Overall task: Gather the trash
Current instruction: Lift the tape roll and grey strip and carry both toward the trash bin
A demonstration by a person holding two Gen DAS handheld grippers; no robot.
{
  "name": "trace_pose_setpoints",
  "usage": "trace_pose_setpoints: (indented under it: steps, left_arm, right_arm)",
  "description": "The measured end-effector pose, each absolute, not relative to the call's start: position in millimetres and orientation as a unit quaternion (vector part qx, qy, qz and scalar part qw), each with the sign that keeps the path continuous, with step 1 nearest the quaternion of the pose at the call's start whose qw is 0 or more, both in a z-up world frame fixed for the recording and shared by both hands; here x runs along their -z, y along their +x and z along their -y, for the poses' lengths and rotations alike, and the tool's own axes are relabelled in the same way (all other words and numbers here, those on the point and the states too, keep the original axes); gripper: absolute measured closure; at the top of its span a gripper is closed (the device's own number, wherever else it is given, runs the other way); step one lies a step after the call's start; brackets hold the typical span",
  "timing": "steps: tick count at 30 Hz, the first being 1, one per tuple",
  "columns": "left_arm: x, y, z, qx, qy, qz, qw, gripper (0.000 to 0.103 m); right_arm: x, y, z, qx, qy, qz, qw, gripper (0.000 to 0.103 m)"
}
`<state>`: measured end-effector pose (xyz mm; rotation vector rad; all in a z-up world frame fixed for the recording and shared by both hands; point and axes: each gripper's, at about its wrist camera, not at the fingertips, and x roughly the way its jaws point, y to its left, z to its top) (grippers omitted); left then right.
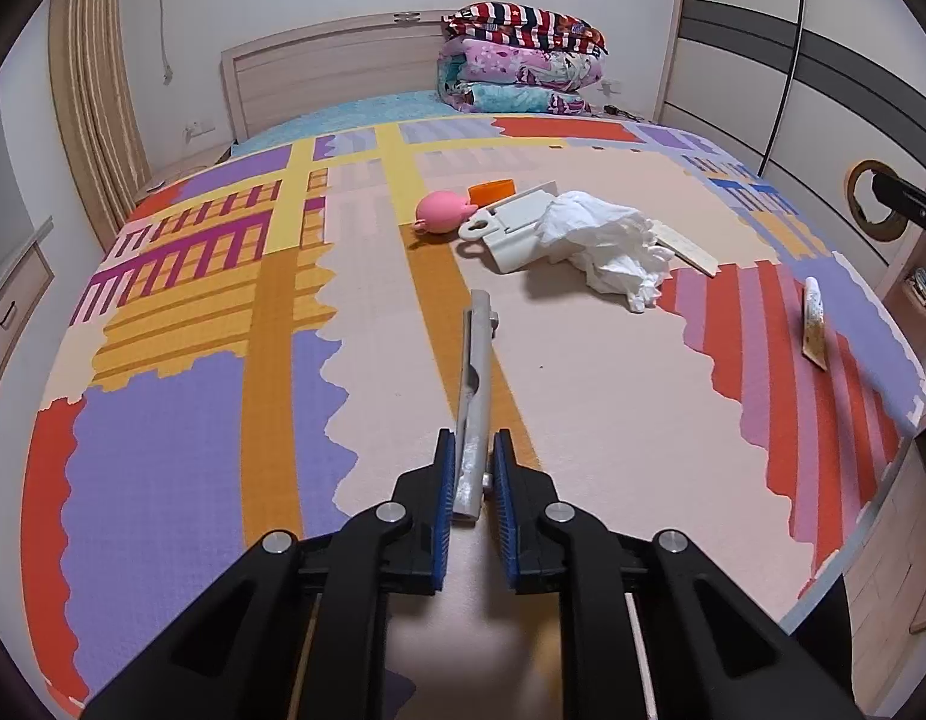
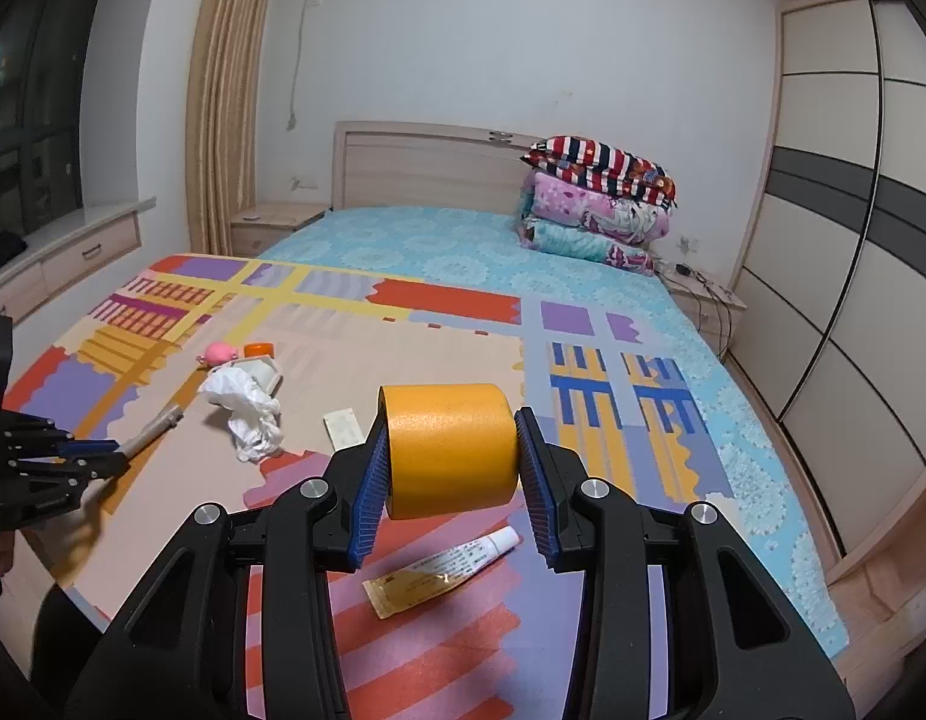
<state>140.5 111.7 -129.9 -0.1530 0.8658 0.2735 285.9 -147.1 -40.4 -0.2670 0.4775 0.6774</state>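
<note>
Orange tape roll (image 2: 450, 450) in right gripper (image 2: 450, 483), grey metal rod (image 1: 476, 396) in left gripper (image 1: 475, 477)

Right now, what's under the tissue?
The tissue lies partly over a grey plastic piece and a flat card. Whatever else it covers is hidden.

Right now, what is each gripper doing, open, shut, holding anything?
Left gripper: shut on a grey metal bar, held above the play mat.
Right gripper: shut on a roll of orange tape.
</note>
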Motion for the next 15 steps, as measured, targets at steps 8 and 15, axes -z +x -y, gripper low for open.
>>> trace_pose_setpoints:
  steps: [8,15]
  left_arm:
    - [115.6,127.7,-98.3,-0.123,-0.063,-0.406,0.904,0.092]
    - [95.7,108.0,-77.1,-0.104,-0.054,-0.386,0.915,0.092]
  right_arm:
    - [37.8,269.9,154.0,-0.346,-0.120,-0.234,0.900,0.063]
    - [33.7,239.7,162.4,-0.367,-0.117,-0.236,0.892,0.063]
